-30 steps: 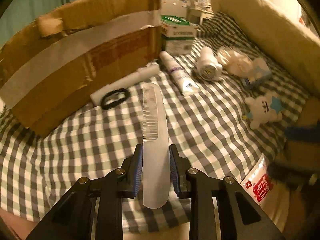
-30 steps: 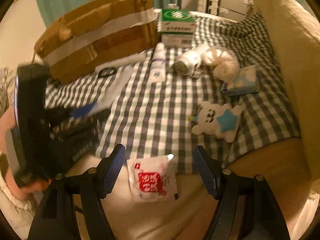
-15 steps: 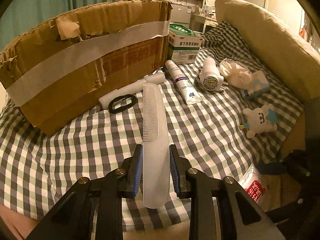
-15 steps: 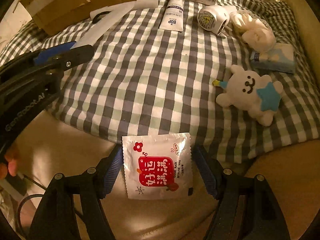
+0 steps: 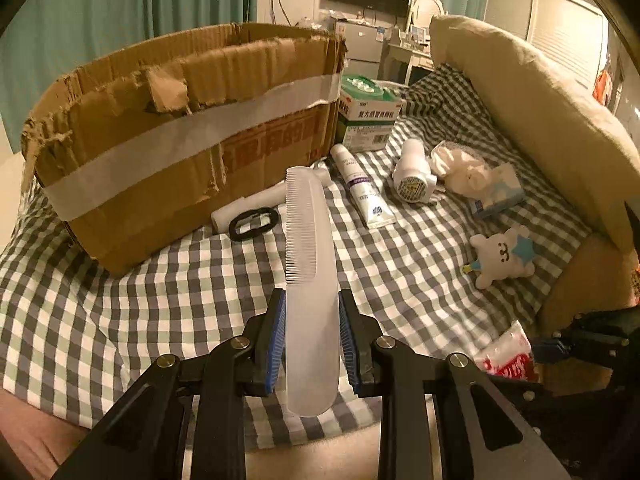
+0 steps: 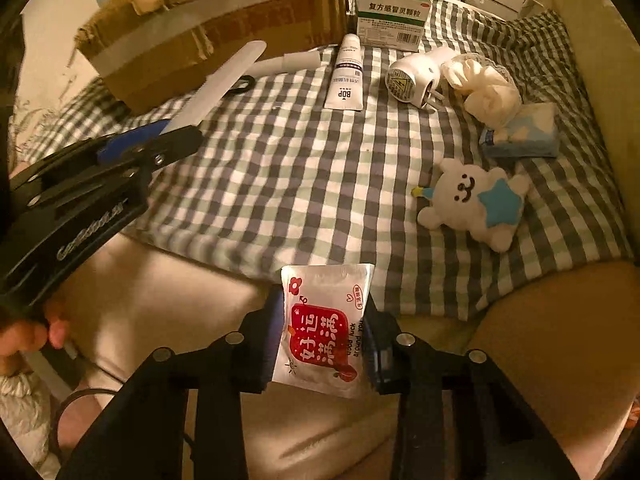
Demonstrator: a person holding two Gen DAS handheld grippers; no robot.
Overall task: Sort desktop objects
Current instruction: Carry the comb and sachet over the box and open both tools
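Left gripper (image 5: 312, 336) clamps comb (image 5: 308, 264) by handle, right gripper (image 6: 323, 336) pinches sachet (image 6: 324, 324); both lifted, likely bound for cardboard box (image 5: 188, 160).

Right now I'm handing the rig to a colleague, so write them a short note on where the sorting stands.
Left gripper: shut on the comb, held above the cloth, pointing at the box.
Right gripper: shut on the packet, at the cloth's near edge.
On the cloth: tube, plug, plush, hair tie, medicine carton.
Done: two items picked up.
Left: place both, then sort the rest.
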